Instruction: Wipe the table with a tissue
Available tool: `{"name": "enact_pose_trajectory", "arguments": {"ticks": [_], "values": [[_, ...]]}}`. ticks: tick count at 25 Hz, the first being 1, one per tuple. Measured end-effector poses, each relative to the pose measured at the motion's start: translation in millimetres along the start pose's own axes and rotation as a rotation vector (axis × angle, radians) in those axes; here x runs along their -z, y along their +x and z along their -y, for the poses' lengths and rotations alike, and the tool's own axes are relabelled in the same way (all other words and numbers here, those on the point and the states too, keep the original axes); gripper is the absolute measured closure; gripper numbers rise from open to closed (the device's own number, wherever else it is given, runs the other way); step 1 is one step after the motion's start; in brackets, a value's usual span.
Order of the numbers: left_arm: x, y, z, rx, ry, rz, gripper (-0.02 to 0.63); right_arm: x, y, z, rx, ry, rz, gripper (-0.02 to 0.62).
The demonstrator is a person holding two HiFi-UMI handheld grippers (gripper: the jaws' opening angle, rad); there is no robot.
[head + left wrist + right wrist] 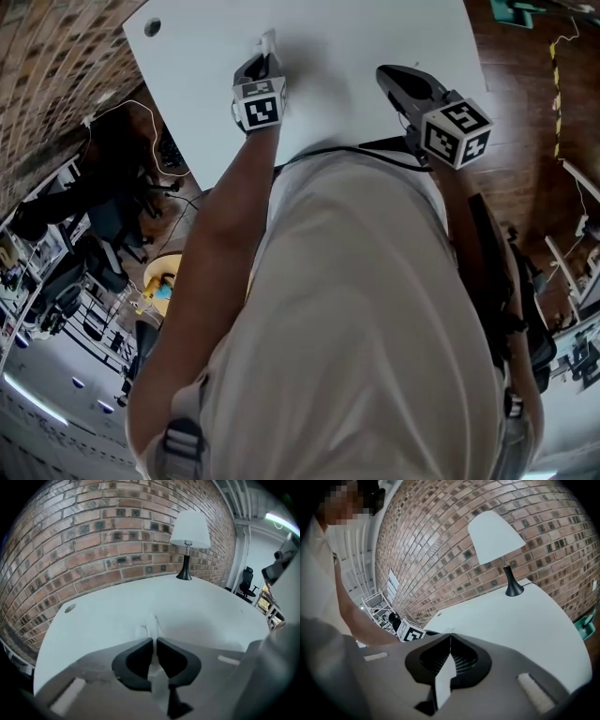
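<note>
A crumpled white tissue (270, 41) lies on the white table (366, 37), pinched at its near end by my left gripper (265, 58). In the left gripper view the jaws of the left gripper (154, 641) press on the tissue (151, 626), which sticks out past the tips onto the table (211, 606). My right gripper (386, 73) hovers over the table's near right part, apart from the tissue. In the right gripper view the right gripper (450, 637) has its jaws together with nothing between them, and the left gripper's marker cube (410, 633) shows at its left.
A table lamp (189, 531) with a white shade stands at the far side by the brick wall (93, 541). A round cable hole (152, 27) sits near the table's left corner. Left of the table are chairs and cables (122, 197); wooden floor (534, 94) lies to the right.
</note>
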State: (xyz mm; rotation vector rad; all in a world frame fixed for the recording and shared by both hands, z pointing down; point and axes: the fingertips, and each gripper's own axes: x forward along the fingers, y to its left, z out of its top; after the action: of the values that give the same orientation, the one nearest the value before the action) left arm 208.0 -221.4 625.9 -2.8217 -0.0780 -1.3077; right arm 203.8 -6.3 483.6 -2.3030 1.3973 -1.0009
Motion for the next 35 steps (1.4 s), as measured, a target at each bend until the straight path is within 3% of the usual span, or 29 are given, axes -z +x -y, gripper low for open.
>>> {"name": "enact_pose_trajectory", "arguments": {"ticks": [4, 14, 22, 27, 31, 35], "values": [[-14.2, 7.8, 7.6, -0.012, -0.023, -0.006, 0.575, -5.7, -9.4, 6.2, 0.008, -0.001, 0.012, 0.586], [-25.3, 15.3, 23.8, 0.048, 0.056, 0.003, 0.578, -5.8, -24.7, 21.4, -0.009, 0.001, 0.01, 0.586], [-18.3, 11.3, 116.9, 0.195, 0.212, 0.003, 0.577, -15.6, -31.3, 29.9, -0.054, -0.018, 0.013, 0.586], [-4.6, 12.7, 134.8, 0.294, 0.144, -0.017, 0.572, -18.5, -24.0, 34.8, -0.059, -0.037, -0.004, 0.586], [-5.1, -12.3, 103.1, 0.219, 0.086, 0.023, 0.572, -16.8, 7.4, 17.6, -0.119, -0.078, -0.029, 0.586], [-13.6, -36.2, 126.0, 0.215, 0.054, 0.078, 0.572, -24.1, -10.0, 14.7, -0.143, -0.119, -0.038, 0.586]]}}
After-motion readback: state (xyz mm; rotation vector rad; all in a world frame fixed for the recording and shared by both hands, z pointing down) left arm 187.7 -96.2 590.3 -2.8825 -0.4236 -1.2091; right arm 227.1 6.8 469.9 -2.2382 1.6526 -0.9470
